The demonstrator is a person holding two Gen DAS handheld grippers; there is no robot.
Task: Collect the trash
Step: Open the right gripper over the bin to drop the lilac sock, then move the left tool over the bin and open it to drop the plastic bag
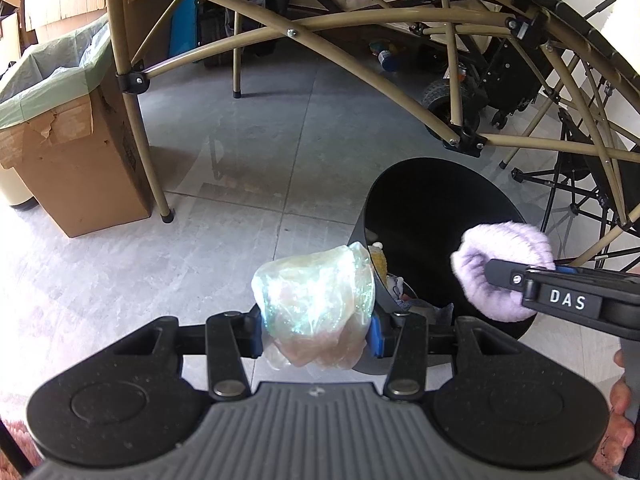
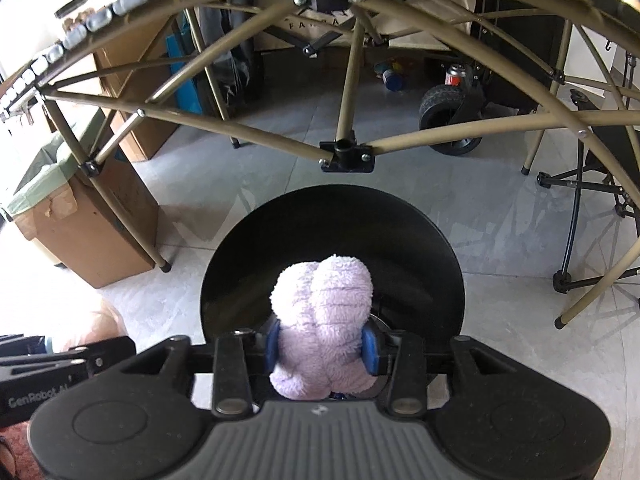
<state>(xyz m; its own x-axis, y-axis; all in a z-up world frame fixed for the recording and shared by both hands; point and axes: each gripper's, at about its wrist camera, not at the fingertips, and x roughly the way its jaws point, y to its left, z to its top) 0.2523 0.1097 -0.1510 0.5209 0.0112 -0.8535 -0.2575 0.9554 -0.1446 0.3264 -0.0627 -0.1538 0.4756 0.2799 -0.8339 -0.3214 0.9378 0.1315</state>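
While both grippers tilt downward, right gripper (image 2: 322,346) overhangs bin (image 2: 448,264)

My left gripper (image 1: 318,334) clamps a crumpled plastic wrap (image 1: 316,300) beside the black bin (image 1: 432,208); my right gripper (image 1: 496,276) holds a lilac fluffy cloth (image 1: 504,248) over it.

Bright daylight, blown-out glare along the left floor (image 1: 48,264), strong fisheye bending at edges, mostly sharp focus.
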